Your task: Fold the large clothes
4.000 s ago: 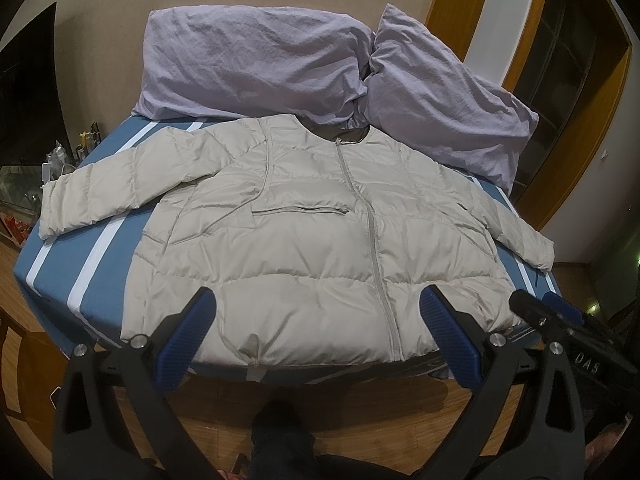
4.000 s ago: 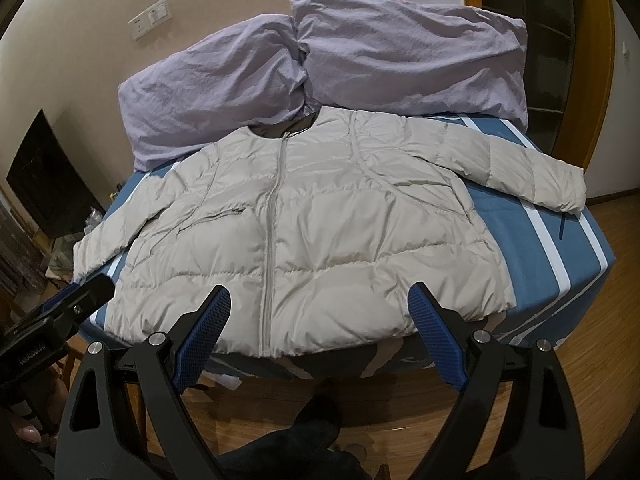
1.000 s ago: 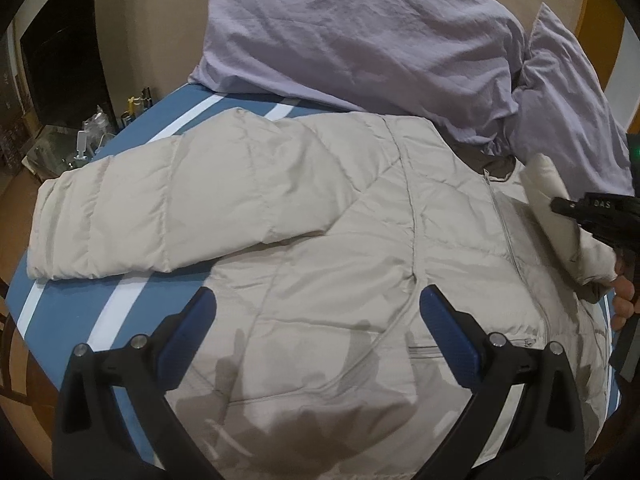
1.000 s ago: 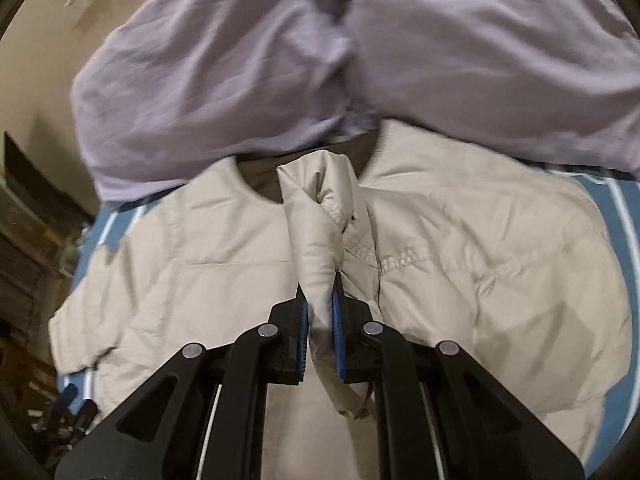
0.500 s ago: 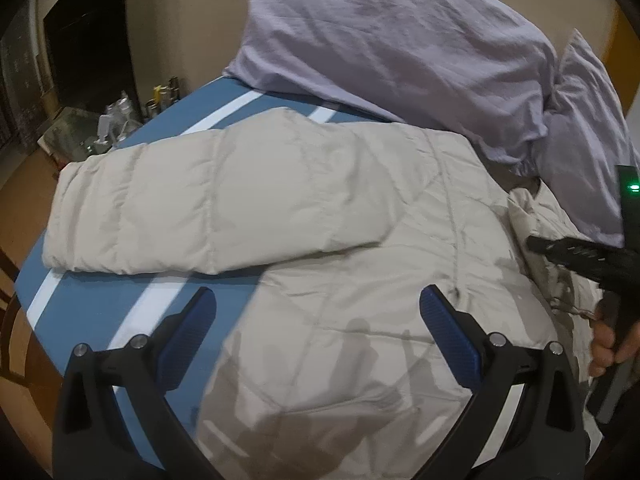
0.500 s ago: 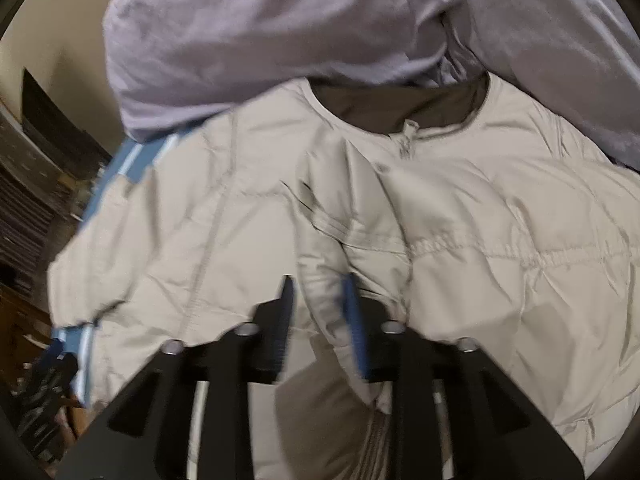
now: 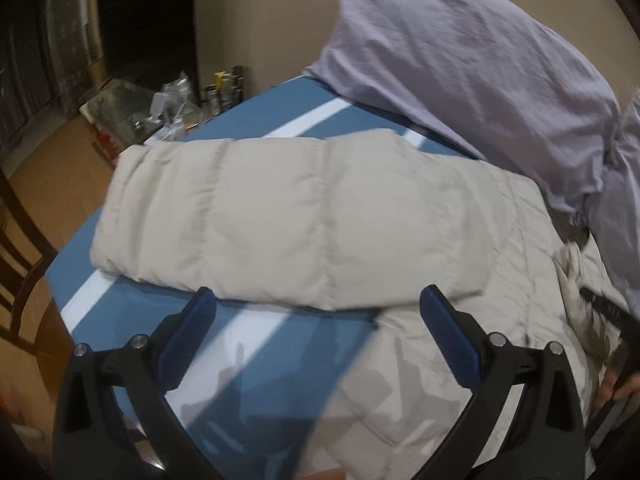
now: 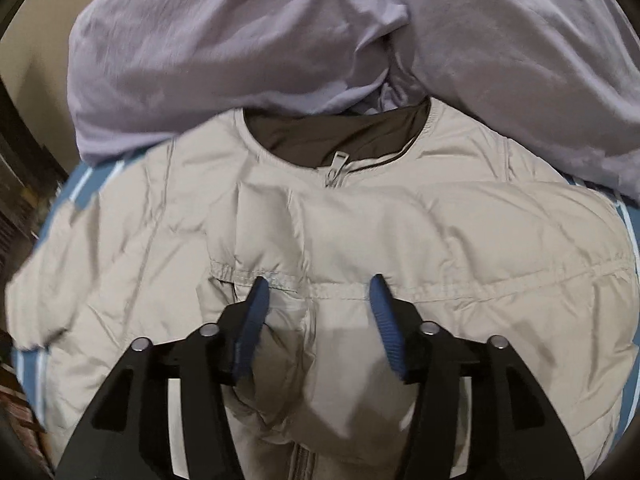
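Lying flat: a beige puffer jacket [image 8: 460, 232] spread front-up on the bed, zipped, its collar toward the pillows.
Folded sleeve: one sleeve [image 8: 304, 320] is laid across the jacket's chest, its cuff end below the right gripper.
Other sleeve: the far sleeve [image 7: 256, 216] stretches out sideways over the sheet, straight and unfolded.
Right gripper: the right gripper [image 8: 316, 292] hangs over the folded sleeve, jaws opening; the sleeve lies between the blue pads, which no longer pinch it.
Left gripper: the left gripper [image 7: 316, 300] hovers above the outstretched sleeve's near edge, fingers wide apart, nothing between them.
Bed: blue sheet [image 7: 280, 120] with white stripes under the jacket.
Pillows: two lilac pillows [image 8: 224, 40] at the head, touching the collar.
Side: a cluttered glass-topped table [image 7: 132, 108] beside the bed, blurred.
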`<state>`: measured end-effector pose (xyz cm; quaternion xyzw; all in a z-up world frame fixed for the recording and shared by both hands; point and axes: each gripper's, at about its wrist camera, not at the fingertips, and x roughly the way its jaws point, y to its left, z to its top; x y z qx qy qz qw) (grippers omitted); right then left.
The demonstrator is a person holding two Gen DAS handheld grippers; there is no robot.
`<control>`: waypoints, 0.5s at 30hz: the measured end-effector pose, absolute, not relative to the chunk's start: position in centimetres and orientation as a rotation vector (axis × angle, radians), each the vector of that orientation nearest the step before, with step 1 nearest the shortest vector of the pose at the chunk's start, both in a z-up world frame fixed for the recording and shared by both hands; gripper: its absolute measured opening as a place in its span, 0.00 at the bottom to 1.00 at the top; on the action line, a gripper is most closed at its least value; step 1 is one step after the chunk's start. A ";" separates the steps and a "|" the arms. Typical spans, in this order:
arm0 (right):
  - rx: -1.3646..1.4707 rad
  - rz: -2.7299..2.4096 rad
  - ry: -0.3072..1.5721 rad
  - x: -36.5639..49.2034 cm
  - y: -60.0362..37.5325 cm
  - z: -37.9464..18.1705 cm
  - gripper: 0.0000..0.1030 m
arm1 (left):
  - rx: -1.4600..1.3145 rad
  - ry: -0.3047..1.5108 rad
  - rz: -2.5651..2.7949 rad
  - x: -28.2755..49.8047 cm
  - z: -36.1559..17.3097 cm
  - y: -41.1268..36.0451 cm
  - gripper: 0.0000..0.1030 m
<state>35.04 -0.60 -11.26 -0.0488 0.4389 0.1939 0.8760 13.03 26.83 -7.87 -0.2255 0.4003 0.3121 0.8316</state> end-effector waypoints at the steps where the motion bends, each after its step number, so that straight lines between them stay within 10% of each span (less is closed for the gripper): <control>1: -0.107 0.398 0.913 35.1 -0.5 -11.6 0.56 | -0.488 0.848 0.674 12.8 -7.9 27.5 0.98; 15: -0.065 0.420 0.965 35.4 -1.5 -10.5 0.58 | -0.530 0.805 0.900 8.7 -7.2 38.3 0.98</control>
